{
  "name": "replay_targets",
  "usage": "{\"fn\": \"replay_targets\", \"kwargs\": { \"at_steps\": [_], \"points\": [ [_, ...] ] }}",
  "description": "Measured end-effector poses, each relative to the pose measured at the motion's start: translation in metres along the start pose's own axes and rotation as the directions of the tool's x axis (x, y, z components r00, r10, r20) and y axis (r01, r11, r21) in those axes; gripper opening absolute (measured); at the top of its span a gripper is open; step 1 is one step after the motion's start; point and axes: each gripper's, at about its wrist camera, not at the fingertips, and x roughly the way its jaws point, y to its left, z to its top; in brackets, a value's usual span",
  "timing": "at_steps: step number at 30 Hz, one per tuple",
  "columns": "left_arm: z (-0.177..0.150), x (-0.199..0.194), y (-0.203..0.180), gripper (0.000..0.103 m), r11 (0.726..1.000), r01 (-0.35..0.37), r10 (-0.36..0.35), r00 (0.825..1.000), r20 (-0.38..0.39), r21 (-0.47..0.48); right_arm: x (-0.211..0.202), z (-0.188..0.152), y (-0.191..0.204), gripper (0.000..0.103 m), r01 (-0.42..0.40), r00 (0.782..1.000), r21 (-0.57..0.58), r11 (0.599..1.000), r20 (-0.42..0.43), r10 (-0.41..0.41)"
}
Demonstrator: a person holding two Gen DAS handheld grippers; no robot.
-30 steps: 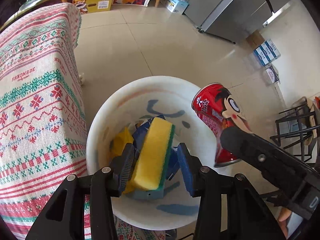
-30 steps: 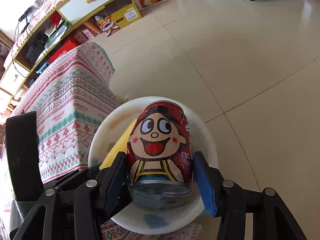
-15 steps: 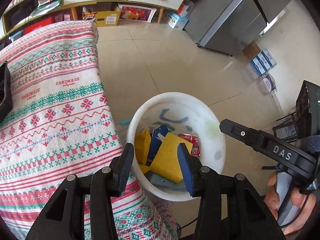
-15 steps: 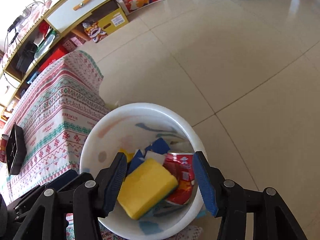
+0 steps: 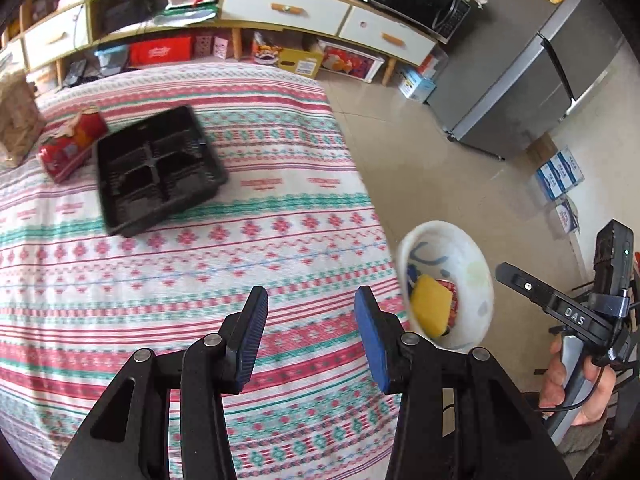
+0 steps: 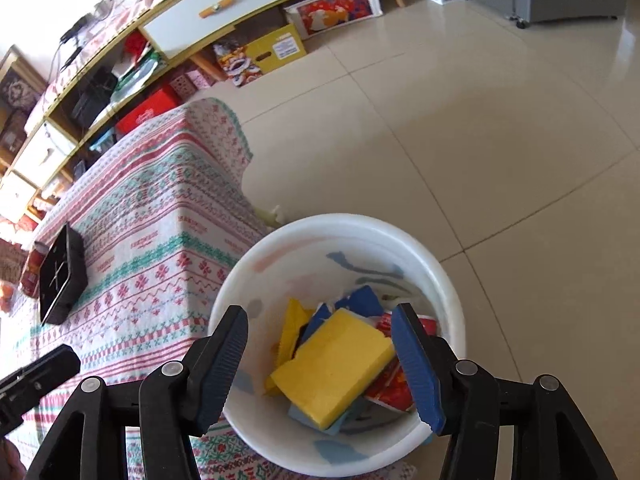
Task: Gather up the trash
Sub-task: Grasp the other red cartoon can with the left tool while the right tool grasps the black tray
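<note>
You are holding the left hand-held gripper point(image 5: 310, 334) tilted steeply down over the surface point(image 5: 280, 240), which is wearing a red, green and white patterned cloth. Its jaws are standing apart with only cloth showing between them. The black compartment tray point(image 5: 158, 170) is lying well ahead and to the left of it on the cloth, and a red snack packet point(image 5: 70, 146) is lying just beside the tray's far left edge; whether the two are touching cannot be told through the blur.

You are holding the right hand-held gripper point(image 6: 322, 360) pitched down directly over the white bin point(image 6: 448, 280), which is standing on the tiled floor point(image 6: 480, 120) against the draped edge of the surface. Its jaws have just been opening and are standing wide apart, clamping nothing. Seen between them, down in the bin, the yellow sponge point(image 6: 340, 364) is lying on top of the heap. The red can point(image 6: 394, 384) is lying on its side beside the sponge, under the right finger point(image 6: 418, 364). Blue and yellow scraps point(image 6: 300, 324) are lying behind the sponge.

In the left wrist view the bin point(image 5: 478, 276) is sitting to the right of the left gripper, and your right hand point(image 5: 576, 384) is gripping the other tool's handle at the frame's right edge.
</note>
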Motion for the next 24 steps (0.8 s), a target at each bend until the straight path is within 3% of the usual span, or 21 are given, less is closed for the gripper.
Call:
{"fn": "replay_targets", "kwargs": {
  "at_steps": [4, 9, 13, 18, 21, 24],
  "points": [
    [0.004, -0.019, 0.054, 0.048, 0.996, -0.076, 0.077, 0.997, 0.013, -0.055, -0.001, -0.008, 0.036, 0.066, -0.076, 0.997, -0.124, 0.989, -0.010, 0.075],
    [0.020, -0.044, 0.108, 0.048, 0.978, -0.206, 0.207, 0.978, 0.034, -0.023, 0.001, -0.029, 0.082, 0.066, -0.167, 0.985, -0.245, 0.955, -0.093, 0.148],
    [0.040, -0.055, 0.141, 0.057, 0.964, -0.266, 0.264, 0.963, 0.064, 0.030, 0.001, -0.053, 0.105, 0.066, -0.277, 0.947, -0.197, 0.940, -0.222, 0.232],
    [0.071, -0.054, 0.167, 0.058, 0.936, -0.326, 0.316, 0.944, 0.092, 0.134, -0.012, -0.107, 0.123, 0.067, -0.348, 0.920, -0.151, 0.925, -0.243, 0.306],
    [0.093, -0.037, 0.182, 0.061, 0.945, -0.295, 0.286, 0.955, 0.083, 0.142, -0.011, -0.141, 0.131, 0.067, -0.386, 0.896, -0.099, 0.917, -0.276, 0.347],
    [0.108, -0.011, 0.190, 0.061, 0.953, -0.254, 0.253, 0.967, 0.025, 0.168, -0.004, -0.151, 0.149, 0.067, -0.344, 0.914, -0.144, 0.928, -0.277, 0.296]
  ]
}}
